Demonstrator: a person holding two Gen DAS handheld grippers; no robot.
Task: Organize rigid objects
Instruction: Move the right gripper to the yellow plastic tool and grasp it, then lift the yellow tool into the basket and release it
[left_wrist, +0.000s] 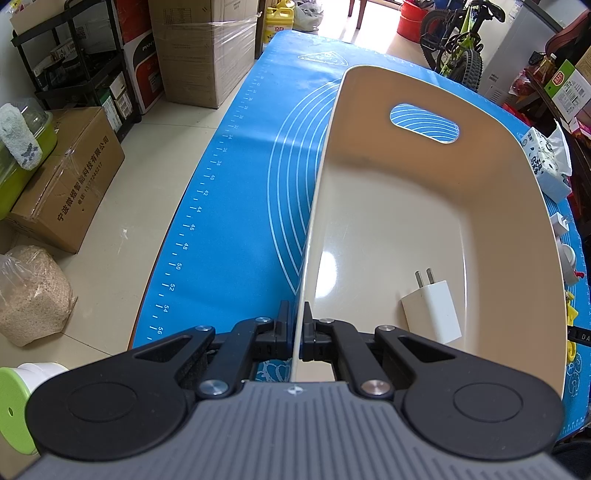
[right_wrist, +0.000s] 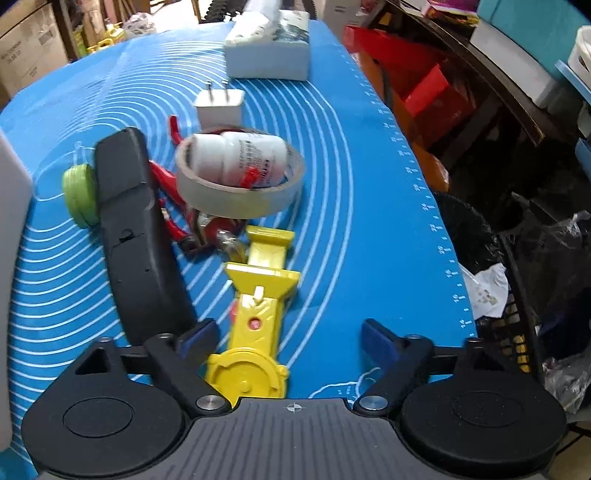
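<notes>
My left gripper (left_wrist: 298, 325) is shut on the left wall of a beige plastic bin (left_wrist: 498, 206) that sits on the blue mat (left_wrist: 236, 206). One white charger plug (left_wrist: 432, 310) lies inside the bin. My right gripper (right_wrist: 288, 334) is open above a yellow toy (right_wrist: 258, 306) that lies between its fingers. Ahead of it on the mat are a black remote-like case (right_wrist: 136, 236), a green spool (right_wrist: 79, 195), red pliers (right_wrist: 184, 218), a tape roll (right_wrist: 240, 192) with a white bottle (right_wrist: 243, 155) in it, and a second white charger (right_wrist: 219, 105).
A tissue pack (right_wrist: 269, 48) lies at the mat's far end, also in the left wrist view (left_wrist: 546, 158). Cardboard boxes (left_wrist: 66, 177) and a grain bag (left_wrist: 33, 295) stand on the floor to the left. A dark bin with rubbish (right_wrist: 491, 266) stands right of the table edge.
</notes>
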